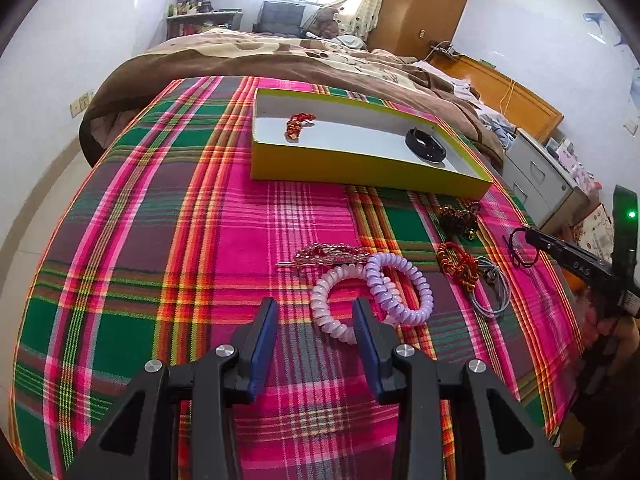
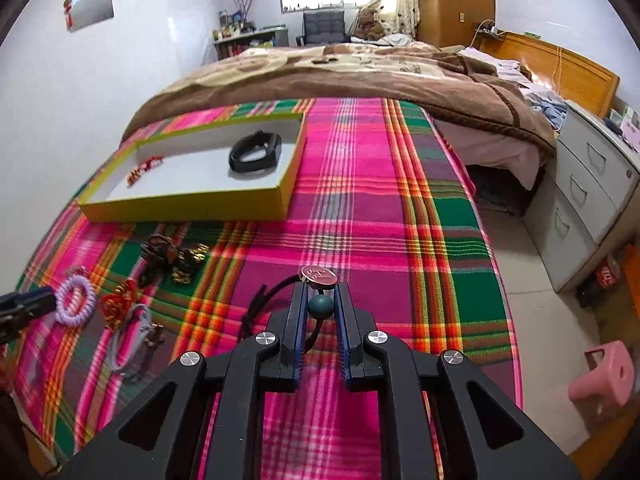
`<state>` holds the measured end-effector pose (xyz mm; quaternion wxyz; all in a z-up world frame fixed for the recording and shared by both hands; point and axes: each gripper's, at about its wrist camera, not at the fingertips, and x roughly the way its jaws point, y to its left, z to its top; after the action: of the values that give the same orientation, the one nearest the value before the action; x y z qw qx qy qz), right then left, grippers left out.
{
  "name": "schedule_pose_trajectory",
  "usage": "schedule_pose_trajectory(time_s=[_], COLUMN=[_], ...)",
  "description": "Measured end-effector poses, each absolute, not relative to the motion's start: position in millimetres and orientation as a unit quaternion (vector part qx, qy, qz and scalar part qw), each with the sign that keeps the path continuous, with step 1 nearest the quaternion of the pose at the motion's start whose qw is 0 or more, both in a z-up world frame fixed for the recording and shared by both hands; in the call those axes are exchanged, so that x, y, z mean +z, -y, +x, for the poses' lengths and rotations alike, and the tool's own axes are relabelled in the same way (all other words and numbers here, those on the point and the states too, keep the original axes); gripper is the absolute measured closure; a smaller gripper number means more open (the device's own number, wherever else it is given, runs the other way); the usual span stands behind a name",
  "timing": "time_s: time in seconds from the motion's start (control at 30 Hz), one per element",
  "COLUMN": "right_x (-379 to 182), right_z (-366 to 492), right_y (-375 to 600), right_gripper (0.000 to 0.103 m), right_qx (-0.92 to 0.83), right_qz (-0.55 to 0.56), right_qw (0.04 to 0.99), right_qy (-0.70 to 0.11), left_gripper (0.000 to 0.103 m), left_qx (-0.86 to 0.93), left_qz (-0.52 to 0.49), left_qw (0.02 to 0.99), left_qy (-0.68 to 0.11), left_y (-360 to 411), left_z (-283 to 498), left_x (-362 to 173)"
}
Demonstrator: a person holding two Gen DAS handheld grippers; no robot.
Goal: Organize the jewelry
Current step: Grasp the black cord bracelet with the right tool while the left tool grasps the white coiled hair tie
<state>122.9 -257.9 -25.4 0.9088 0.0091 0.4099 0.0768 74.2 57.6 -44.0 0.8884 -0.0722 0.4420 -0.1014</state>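
Observation:
A yellow-green box (image 1: 360,168) (image 2: 192,204) lies on the plaid cloth and holds a red beaded bracelet (image 1: 298,122) (image 2: 144,168) and a black band (image 1: 425,146) (image 2: 256,152). My left gripper (image 1: 316,308) is open, low over the cloth, its right finger against a pink spiral hair tie (image 1: 332,304) that touches a lilac one (image 1: 400,288). My right gripper (image 2: 320,292) is shut on a dark cord necklace with a green bead (image 2: 320,306) and a round metal pendant (image 2: 319,276), held above the cloth; it also shows in the left wrist view (image 1: 524,252).
Loose on the cloth lie a pink-gold chain (image 1: 328,256), a dark beaded bracelet (image 1: 460,216) (image 2: 172,258), a red-gold bracelet (image 1: 458,266) (image 2: 116,306) and a blue-grey cord loop (image 1: 492,292) (image 2: 128,336). A brown blanket (image 2: 360,76) lies behind. A grey drawer cabinet (image 2: 588,192) and a pink stool (image 2: 604,372) stand to the right.

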Motion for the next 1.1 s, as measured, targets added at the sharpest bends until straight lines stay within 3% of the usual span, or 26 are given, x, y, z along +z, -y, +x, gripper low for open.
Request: schedule_pose_trajectory(time_s=[0.27,0.4,0.57,1.1], right_x=[-16,-13,-15,-11], right_z=[110,107,104,95], right_y=[247,243,242,238], right_gripper=[0.089,0.089,0.089,0.089], right_qx=[0.1,0.105,0.106,0.11], right_qz=[0.018,0.022,0.025,0.035], right_qw=[0.913,0.915,0.915,0.917], right_qy=[-0.395,-0.389,-0.39,-0.382], left_gripper=[0.065,0.082,0.092,0.094], left_qx=[-0.073,-0.083,-0.079,-0.06], left_qz=[0.006,0.016,0.023,0.002], left_qw=[0.896,0.896,0.897,0.912], left_qy=[-0.437,-0.435,-0.434,-0.407], left_y=[-37,-32,-30,-45], left_z=[76,75,73,62], left_x=[-46,-46,-46,-28])
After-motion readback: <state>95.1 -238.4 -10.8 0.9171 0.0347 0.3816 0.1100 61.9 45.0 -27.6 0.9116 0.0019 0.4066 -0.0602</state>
